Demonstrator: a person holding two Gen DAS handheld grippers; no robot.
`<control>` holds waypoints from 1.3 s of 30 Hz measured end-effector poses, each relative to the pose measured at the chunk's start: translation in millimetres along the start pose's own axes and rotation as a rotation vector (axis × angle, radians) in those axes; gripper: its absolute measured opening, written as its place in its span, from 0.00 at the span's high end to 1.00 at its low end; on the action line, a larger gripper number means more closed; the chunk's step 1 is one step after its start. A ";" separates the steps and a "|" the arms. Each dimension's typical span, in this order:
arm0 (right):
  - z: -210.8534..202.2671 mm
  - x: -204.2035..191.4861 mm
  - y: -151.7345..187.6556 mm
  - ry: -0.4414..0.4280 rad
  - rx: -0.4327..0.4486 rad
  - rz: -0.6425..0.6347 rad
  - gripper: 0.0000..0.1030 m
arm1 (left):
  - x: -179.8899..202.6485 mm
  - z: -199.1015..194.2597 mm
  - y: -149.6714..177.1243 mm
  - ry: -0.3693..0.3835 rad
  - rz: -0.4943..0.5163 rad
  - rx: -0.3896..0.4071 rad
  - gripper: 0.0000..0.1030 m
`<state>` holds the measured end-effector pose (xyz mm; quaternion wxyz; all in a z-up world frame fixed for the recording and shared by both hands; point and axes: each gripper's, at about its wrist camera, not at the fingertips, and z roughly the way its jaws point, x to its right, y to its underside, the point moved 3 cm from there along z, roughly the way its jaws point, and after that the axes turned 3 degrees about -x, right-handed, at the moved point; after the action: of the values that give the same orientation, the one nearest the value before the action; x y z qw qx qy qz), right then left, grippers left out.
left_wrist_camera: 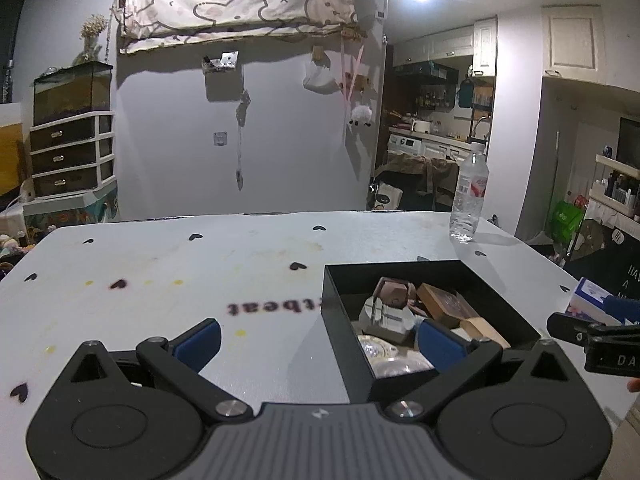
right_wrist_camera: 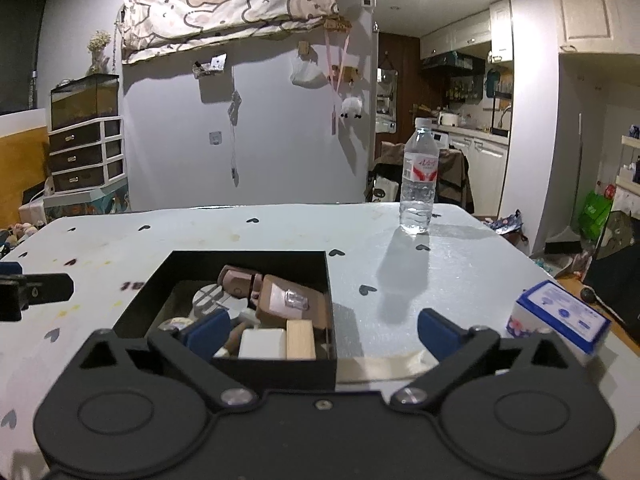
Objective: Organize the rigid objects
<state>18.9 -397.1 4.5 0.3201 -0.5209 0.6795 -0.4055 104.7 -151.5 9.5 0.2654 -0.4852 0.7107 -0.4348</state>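
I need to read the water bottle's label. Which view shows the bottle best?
The right wrist view: the water bottle stands nearer the centre, its red-marked label facing the camera. In the left wrist view it sits farther right, smaller, label less clear.

Both tongs, the left tongs (left_wrist_camera: 318, 346) and the right tongs (right_wrist_camera: 322, 334), have black angular arms, blue rubber pads (right_wrist_camera: 436, 334) at the tips, silver round screws (right_wrist_camera: 236, 397) and round black discs behind them

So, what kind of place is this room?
Most likely a small home: a kitchen corner with cabinets lies behind the table, and a drawer unit with a glass tank stands by the wall.
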 end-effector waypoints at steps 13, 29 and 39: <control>-53.2 -1.3 23.2 0.008 0.077 -0.005 0.01 | 1.9 -48.0 26.3 -0.027 0.009 0.055 0.00; -72.1 -6.5 31.9 -0.004 0.108 -0.023 0.01 | -3.3 -59.5 39.1 -0.038 0.010 0.060 0.00; -71.8 -6.7 32.1 -0.003 0.108 -0.022 0.01 | -3.8 -62.7 37.7 -0.036 0.013 0.064 0.00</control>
<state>-55.4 -370.9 9.7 0.3443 -0.5110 0.6505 -0.4441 38.8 -119.8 6.4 0.2965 -0.4795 0.6948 -0.4466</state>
